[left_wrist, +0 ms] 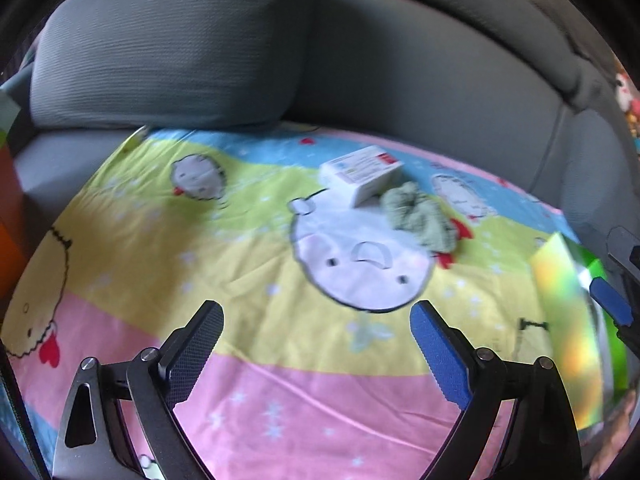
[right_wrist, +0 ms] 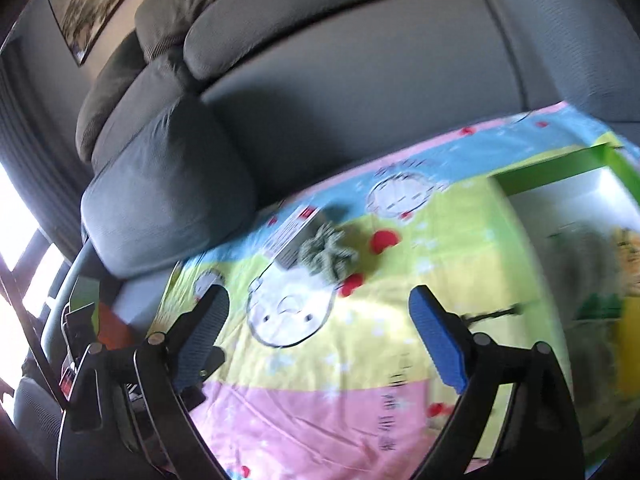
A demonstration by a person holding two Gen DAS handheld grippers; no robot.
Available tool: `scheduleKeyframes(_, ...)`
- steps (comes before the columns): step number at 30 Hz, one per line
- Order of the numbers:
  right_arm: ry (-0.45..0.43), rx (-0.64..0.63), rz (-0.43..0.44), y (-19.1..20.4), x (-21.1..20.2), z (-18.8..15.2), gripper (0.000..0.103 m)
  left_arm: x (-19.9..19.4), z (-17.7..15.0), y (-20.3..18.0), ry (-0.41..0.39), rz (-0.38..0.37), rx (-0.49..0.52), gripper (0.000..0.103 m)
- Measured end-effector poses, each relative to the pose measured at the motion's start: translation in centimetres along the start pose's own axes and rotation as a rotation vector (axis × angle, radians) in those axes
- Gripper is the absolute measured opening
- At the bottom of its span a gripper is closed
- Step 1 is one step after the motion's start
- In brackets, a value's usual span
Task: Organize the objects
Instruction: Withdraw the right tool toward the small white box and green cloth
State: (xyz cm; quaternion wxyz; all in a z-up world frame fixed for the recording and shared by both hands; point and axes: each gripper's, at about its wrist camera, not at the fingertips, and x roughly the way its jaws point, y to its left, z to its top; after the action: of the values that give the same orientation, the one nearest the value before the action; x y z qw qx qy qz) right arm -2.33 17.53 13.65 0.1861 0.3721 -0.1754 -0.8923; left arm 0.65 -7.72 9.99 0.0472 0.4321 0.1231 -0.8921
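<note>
A small white box with red print lies on a colourful cartoon blanket spread over a grey sofa. A crumpled pale green scrunchie rests against the box's near right side. The right wrist view shows the same box and scrunchie from another angle. My left gripper hovers open above the blanket, nearer than both items, nothing between its fingers. My right gripper is open too and holds nothing. A green box with a white inside sits at the right; things lie in it.
A grey cushion leans on the sofa back behind the blanket. The green box's shiny wall stands at the right edge of the left wrist view, with the other gripper's blue pad beside it. Something orange lies at the far left.
</note>
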Motion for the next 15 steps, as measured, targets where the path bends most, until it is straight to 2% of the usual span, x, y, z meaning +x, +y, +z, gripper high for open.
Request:
scheduleKeyframes(3, 0.057, -0.003, 0.010, 1.3, 2.7, -0.4, 0.091, 0.5, 0.0, 0.8, 0.012, 0.041, -0.006, 0.095)
scheduleKeyframes(9, 0.145, -0.045, -0.089, 2.5, 8.5, -0.4, 0.090, 1.8, 0.0, 2.3, 0.055, 0.070, -0.036, 0.095)
scheduleKeyframes(12, 0.167, -0.015, -0.099, 2.0, 11.1, -0.1, 0.084, 2.3, 0.0, 2.6, 0.077, 0.063, -0.051, 0.095)
scheduleKeyframes(15, 0.190, -0.013, -0.166, 1.5, 13.6, 0.2, 0.071, 2.6, 0.1, 2.5, 0.087, 0.064, -0.047, 0.095)
